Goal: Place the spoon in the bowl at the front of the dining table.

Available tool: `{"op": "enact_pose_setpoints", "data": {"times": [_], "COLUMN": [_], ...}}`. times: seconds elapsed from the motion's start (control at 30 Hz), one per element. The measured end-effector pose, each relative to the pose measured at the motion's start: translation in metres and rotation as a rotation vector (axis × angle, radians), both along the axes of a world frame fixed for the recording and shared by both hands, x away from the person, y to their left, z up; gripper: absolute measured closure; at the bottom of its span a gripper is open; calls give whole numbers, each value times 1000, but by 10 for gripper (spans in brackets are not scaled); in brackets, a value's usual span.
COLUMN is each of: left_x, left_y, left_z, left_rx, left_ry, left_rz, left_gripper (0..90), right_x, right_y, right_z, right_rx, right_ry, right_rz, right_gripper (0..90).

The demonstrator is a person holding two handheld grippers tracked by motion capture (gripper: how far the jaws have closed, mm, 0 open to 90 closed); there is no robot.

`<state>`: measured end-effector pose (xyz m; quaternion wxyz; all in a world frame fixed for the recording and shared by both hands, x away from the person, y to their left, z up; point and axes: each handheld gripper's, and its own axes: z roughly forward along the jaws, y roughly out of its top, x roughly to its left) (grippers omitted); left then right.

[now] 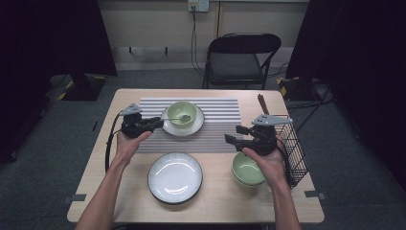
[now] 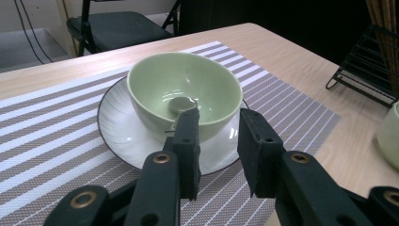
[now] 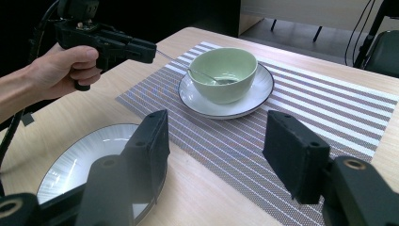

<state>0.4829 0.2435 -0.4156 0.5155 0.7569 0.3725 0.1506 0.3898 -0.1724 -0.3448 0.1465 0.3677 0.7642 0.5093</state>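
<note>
A pale green bowl (image 1: 182,113) with a metal spoon (image 1: 184,117) in it stands on a white saucer (image 1: 168,125) on the striped placemat (image 1: 215,132). My left gripper (image 1: 156,123) hovers just left of the saucer, open, nothing between its jaws. From the left gripper view the bowl (image 2: 188,89) and spoon (image 2: 182,104) sit right beyond the fingertips (image 2: 188,127). My right gripper (image 1: 231,134) is wide open over the mat's right part, aimed at the bowl (image 3: 226,70) and saucer (image 3: 256,99). The left gripper (image 3: 147,49) appears there too, held in a hand.
A large white dark-rimmed plate (image 1: 175,178) lies at the table's near middle. Below my right hand is a second green bowl (image 1: 246,171). A black wire basket (image 1: 293,143) holding chopsticks (image 1: 262,103) stands at the right edge. A folding chair (image 1: 239,57) is behind the table.
</note>
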Motion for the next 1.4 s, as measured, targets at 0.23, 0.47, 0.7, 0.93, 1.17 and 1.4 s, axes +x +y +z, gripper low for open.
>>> {"op": "enact_pose_setpoints", "data": {"times": [0.23, 0.47, 0.7, 0.93, 1.17, 1.4], "left_x": [4, 8, 11, 5, -8, -28], "left_y": [8, 15, 20, 23, 24, 29], "left_z": [-1, -4, -6, 0, 11, 18], "left_rx": [-1, -11, -41, -61, -51, -79], "left_ry": [-1, 7, 15, 28, 29, 38], "left_rz": [26, 48, 77, 78, 41, 54], "left_gripper": [692, 699, 680, 625, 537, 490], "right_x": [-1, 0, 0, 0, 1, 1], "right_y": [-1, -1, 0, -3, -4, -9], "right_z": [0, 0, -1, 0, 0, 2], "right_rx": [-3, -4, -6, 3, 6, 18], "right_ry": [0, 2, 5, 7, 5, 8], "right_rz": [0, -1, 1, -6, -7, -23], "right_gripper": [410, 410, 414, 414, 408, 391]}}
